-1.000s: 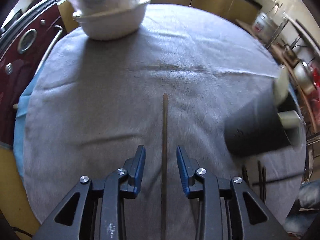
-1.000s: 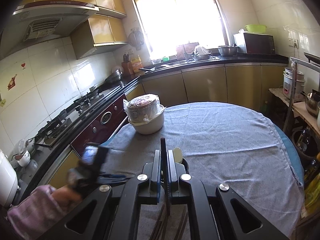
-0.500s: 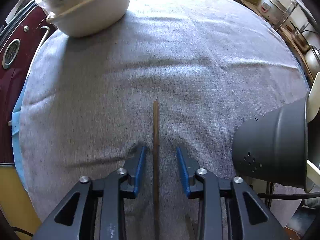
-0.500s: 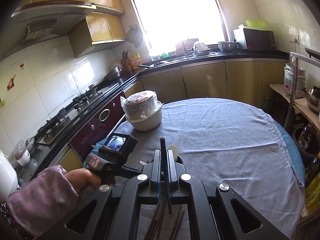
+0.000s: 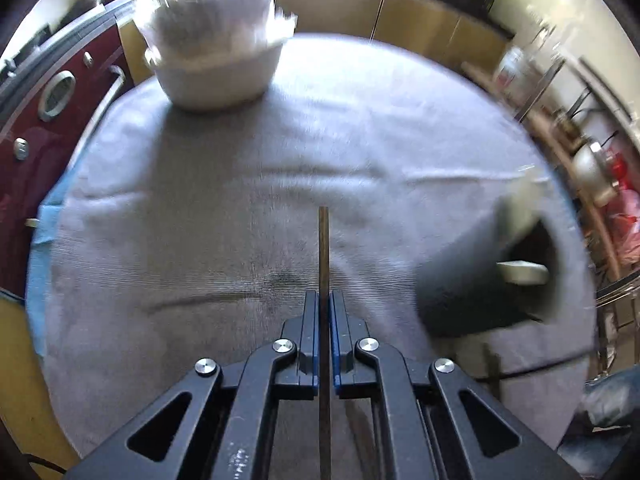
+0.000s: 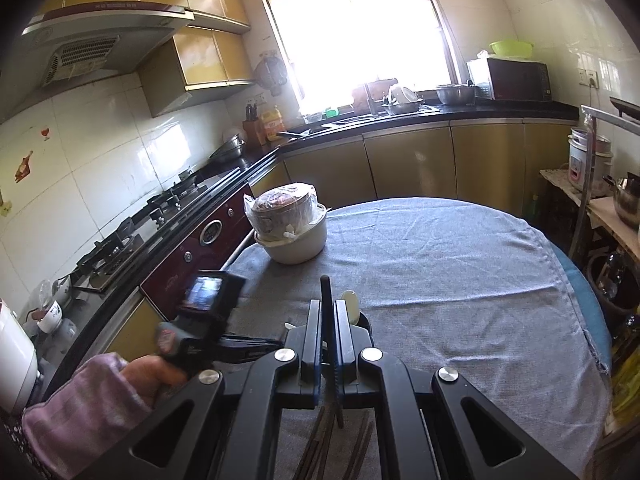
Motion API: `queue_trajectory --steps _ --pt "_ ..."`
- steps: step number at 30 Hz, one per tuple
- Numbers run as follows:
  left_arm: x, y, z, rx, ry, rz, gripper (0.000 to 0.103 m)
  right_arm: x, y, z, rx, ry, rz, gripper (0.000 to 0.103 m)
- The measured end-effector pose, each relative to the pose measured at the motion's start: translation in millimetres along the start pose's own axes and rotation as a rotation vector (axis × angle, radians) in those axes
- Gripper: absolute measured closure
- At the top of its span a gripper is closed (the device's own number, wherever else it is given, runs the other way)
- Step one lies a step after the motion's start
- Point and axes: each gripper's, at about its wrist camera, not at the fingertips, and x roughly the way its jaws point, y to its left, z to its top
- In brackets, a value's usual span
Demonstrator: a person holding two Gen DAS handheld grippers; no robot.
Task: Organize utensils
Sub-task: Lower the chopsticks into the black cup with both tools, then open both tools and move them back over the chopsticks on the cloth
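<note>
My left gripper [image 5: 324, 294] is closing its jaws onto a thin brown chopstick [image 5: 323, 248]; the blue pads press on it and its tip sticks out ahead over the grey cloth. To its right lies a dark utensil holder [image 5: 472, 292], tilted, with a white spoon [image 5: 520, 272] inside. My right gripper [image 6: 328, 304] is shut on a dark chopstick [image 6: 326, 286] that stands upright between the pads. Just behind it peeks the spoon [image 6: 350, 306] in the holder. Several loose chopsticks [image 6: 320, 444] lie on the cloth below the right gripper.
A white bowl holding a plastic-wrapped pot [image 6: 296, 240] stands at the table's far left edge. The round table carries a grey cloth [image 6: 460, 280]. A stove and red oven front [image 6: 208, 236] run along the left. A sleeved hand [image 6: 152, 372] holds the left gripper.
The left jaws have shut on the brown chopstick, which lay between open fingers before. The left gripper rose and the view tilted up. The right gripper kept still.
</note>
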Motion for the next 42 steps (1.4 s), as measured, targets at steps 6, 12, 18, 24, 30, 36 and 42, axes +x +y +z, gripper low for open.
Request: queue_trajectory --steps 6,12,18,24,30,36,42 --pt "-83 -15 -6 0.028 -0.196 -0.075 0.098 -10 6 2 -0.014 -0.021 -0.011 0.098" --pt "-158 -34 12 0.027 -0.424 -0.142 0.098 -24 13 11 -0.033 -0.052 -0.019 0.098" --pt "-183 -55 35 -0.030 -0.579 -0.147 0.098 -39 19 31 -0.056 -0.097 -0.031 0.098" --pt "-171 -73 65 -0.079 -0.664 -0.103 0.098 -44 24 57 -0.070 -0.128 -0.031 0.098" --pt "-145 -84 88 -0.118 -0.694 -0.101 0.098 -40 19 84 -0.051 -0.158 -0.025 0.098" --pt "-110 -87 92 -0.126 -0.682 -0.078 0.098 -17 11 103 -0.026 -0.165 -0.032 0.098" --pt "-81 -82 84 -0.136 -0.657 -0.045 0.098 21 0 98 -0.010 -0.108 -0.032 0.098"
